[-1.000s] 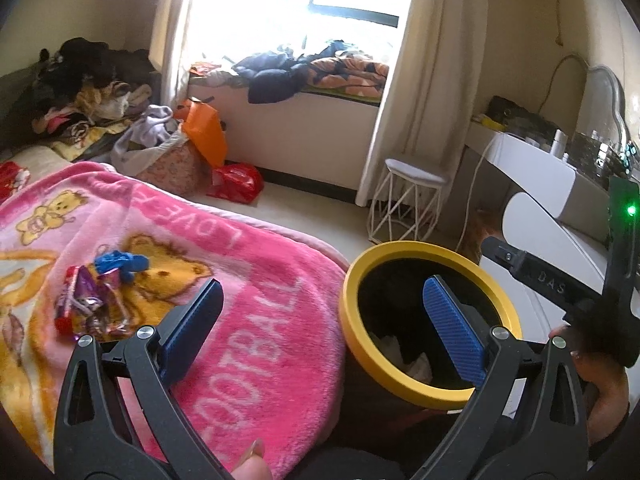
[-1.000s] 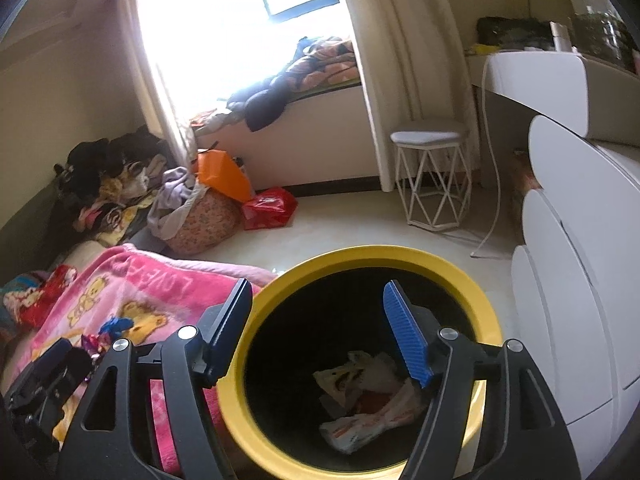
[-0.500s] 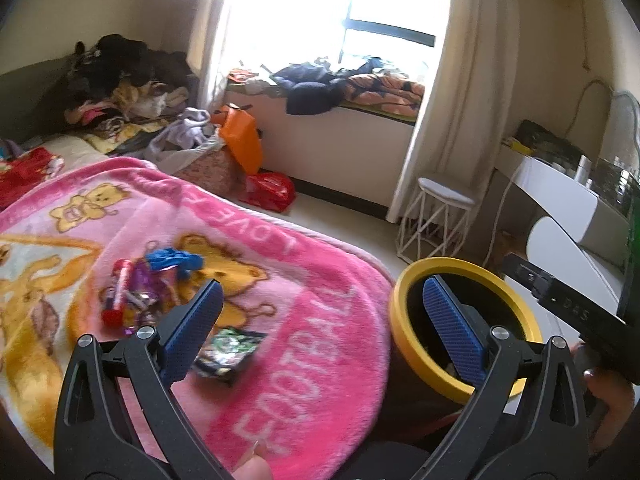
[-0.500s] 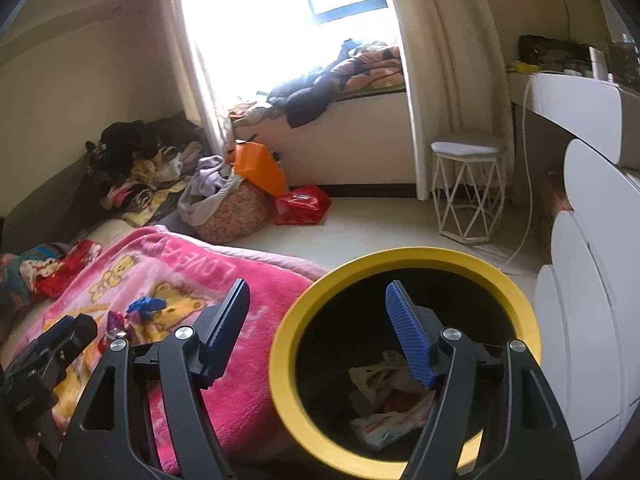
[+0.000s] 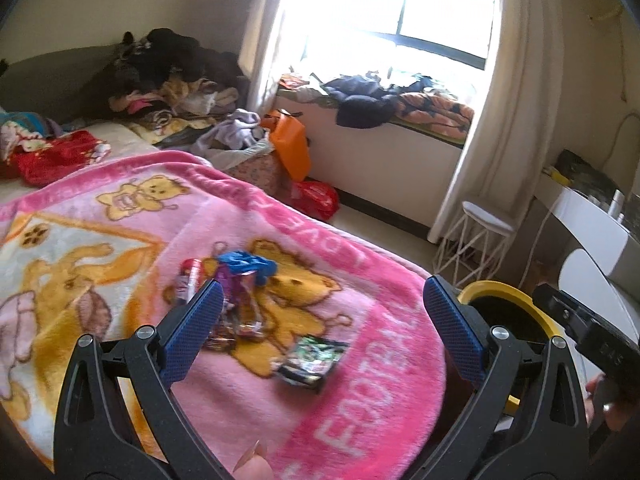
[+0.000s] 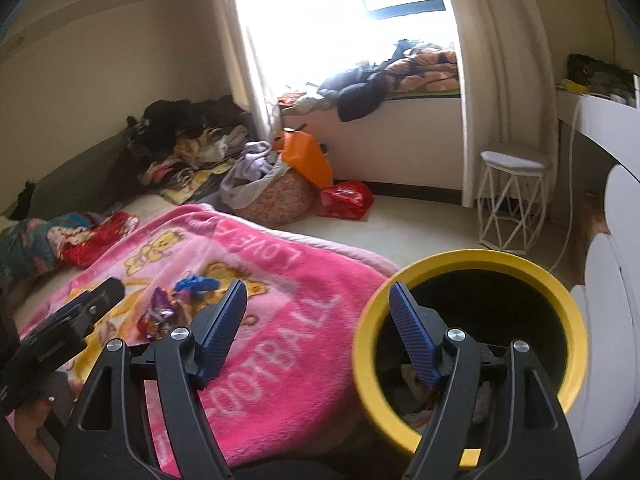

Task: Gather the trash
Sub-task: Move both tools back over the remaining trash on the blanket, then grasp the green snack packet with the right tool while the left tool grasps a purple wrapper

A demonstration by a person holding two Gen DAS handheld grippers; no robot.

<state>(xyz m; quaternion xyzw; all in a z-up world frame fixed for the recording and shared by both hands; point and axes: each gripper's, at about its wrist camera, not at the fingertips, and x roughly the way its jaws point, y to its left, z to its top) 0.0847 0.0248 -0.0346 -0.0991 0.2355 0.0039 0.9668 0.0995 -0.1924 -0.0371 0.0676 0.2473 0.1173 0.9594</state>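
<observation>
You are looking at a bed under a pink blanket (image 5: pixel 120 240), with bright wrappers (image 5: pixel 236 300), a blue scrap (image 5: pixel 248 265) and a dark packet (image 5: pixel 314 360) lying on it.

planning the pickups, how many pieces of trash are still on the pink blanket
About 4, though the pile may hide more: a blue wrapper, a red-and-white wrapper, shiny purple wrappers bunched together below them, and a dark green packet lying apart, nearer the yellow-rimmed bin.
</observation>
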